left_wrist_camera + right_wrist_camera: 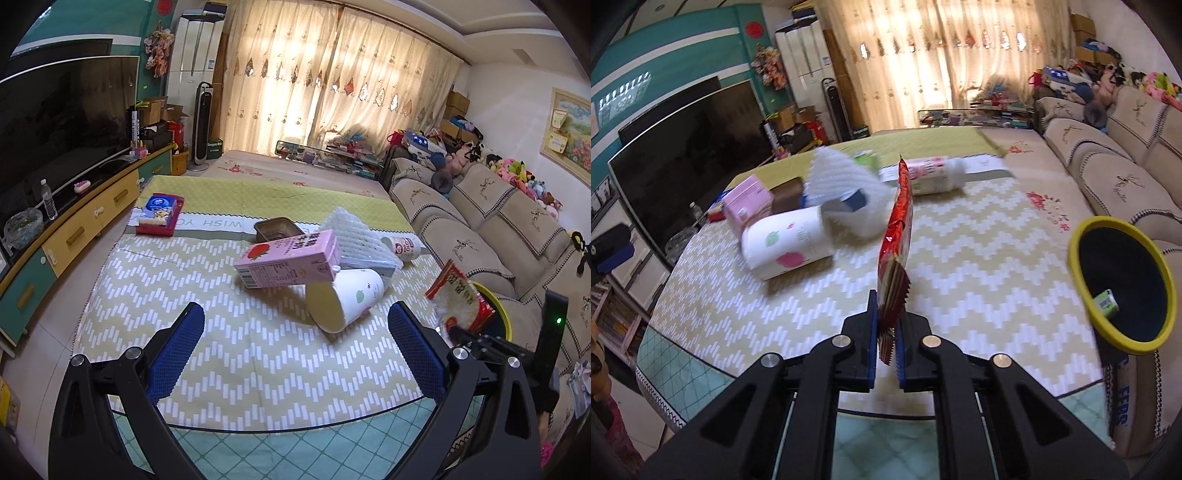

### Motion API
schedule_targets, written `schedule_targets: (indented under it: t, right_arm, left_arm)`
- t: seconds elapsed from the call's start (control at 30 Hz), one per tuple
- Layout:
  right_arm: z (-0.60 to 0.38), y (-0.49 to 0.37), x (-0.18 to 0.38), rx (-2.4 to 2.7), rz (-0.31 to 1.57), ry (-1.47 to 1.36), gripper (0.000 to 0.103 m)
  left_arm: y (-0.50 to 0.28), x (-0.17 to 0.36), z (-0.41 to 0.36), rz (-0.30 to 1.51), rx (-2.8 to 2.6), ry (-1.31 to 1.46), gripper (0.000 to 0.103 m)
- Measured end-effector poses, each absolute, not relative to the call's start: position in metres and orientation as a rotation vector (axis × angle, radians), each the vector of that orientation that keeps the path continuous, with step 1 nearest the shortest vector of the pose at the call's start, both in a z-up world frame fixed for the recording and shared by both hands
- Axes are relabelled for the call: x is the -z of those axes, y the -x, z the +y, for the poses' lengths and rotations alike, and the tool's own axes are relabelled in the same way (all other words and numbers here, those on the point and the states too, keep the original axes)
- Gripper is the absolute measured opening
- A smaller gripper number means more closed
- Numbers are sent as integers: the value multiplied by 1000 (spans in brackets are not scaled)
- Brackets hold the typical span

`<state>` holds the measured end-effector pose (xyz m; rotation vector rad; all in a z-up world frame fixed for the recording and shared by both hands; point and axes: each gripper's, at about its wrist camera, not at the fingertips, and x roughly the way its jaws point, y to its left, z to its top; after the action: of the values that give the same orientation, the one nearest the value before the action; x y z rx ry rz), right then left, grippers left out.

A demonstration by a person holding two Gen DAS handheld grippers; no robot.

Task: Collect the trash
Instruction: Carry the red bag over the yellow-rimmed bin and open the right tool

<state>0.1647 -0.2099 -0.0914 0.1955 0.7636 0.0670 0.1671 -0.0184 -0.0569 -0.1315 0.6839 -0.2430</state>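
On the zigzag tablecloth [258, 350] reading "WISH YO", right tool [886, 325] pinches a red wrapper [897, 229]; left tool [295, 332] wide.

In the left wrist view the desk [258, 362] fills the middle of the frame. At its centre a carton [286, 260] leans on a tipped cup [345, 301], with a foam net [356, 240] behind them, a foil tray [275, 227] further back and a bottle [402, 247] lying to their right. A tissue box [159, 214] sits on the desk at upper left. At right, a wrapper [458, 299] hangs above a bin [498, 314] beside the sofa [498, 229]. In the right wrist view the wrapper stands between the jaws at centre; a small carton [1104, 304] lies in the bin at right.
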Motion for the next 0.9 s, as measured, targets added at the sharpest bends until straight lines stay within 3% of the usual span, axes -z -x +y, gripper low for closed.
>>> schedule_targets:
  t: [0.73,0.83,0.9]
  right_arm:
    - [-405,-169,134,420,798,-343,10]
    - [-414,-171,140,447,805,-351,22]
    - [-415,-169,141,453,802,-349,25]
  left_arm:
    - [-195,80,-68,770,292,59,98]
    - [-198,84,-72,784,298,52,98]
    - [-201,88,-75,794,303,49,98]
